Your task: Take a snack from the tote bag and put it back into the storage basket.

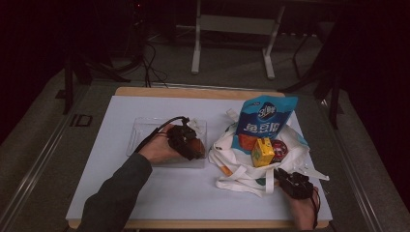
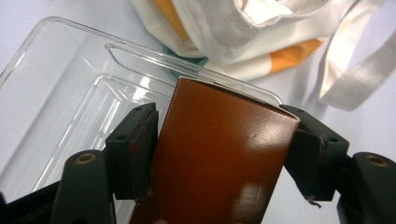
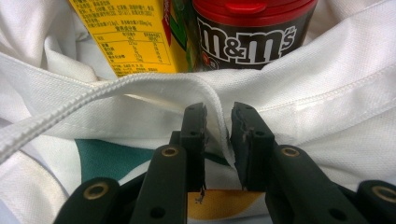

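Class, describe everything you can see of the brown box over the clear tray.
The brown box is a glossy, reddish-brown carton with sharp edges and a small dent on its face. It stands tilted between the jaws of the left tongs, above the clear plastic tray. The left pad looks slightly off its side.

The desk (image 1: 159, 188) has a pale, bluish-white top with a wooden rim showing along its far and near edges. A clear plastic tray (image 1: 141, 131) lies directly on it, left of the middle and nearer the far edge. A white tote bag (image 1: 231, 170) with orange and green patches lies slumped right of the middle, just beside the tray, its straps trailing toward the near right corner.
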Tool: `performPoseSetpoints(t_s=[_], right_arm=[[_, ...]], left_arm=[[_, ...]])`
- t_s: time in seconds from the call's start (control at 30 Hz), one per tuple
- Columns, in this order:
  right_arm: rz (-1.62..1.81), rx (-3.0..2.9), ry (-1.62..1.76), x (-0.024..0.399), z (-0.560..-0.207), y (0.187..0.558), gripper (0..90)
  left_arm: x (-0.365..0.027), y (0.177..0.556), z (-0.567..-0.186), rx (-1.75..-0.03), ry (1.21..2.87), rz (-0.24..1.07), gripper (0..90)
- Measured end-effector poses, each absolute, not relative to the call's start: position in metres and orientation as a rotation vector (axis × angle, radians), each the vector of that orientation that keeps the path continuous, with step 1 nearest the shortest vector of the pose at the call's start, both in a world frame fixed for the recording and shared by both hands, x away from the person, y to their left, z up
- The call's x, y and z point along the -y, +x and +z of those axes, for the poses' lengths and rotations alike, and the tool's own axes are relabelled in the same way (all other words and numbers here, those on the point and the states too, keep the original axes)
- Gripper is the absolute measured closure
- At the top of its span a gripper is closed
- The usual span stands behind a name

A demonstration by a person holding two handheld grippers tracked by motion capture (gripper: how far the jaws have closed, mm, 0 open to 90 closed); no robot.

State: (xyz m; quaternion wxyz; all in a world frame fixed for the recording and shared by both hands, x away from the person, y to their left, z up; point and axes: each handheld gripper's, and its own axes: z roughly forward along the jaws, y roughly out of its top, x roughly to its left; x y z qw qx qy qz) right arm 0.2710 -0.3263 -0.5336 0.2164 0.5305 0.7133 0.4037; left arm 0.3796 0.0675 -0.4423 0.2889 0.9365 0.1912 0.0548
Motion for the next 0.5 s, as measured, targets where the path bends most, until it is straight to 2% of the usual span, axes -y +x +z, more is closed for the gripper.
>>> performPoseSetpoints(t_s=[0.07, 0.5], right_arm=[[1.12, -1.977, 1.471, 0.326, -0.534, 0.271, 75.0], [1.12, -1.976, 1.47, 0.326, -0.534, 0.271, 75.0]], left_arm=[[-0.068, 0.38, -0.439, -0.538, 2.455, 0.144, 25.5], [-0.064, 0.372, -0.428, -0.5, 2.366, 0.212, 25.9]])
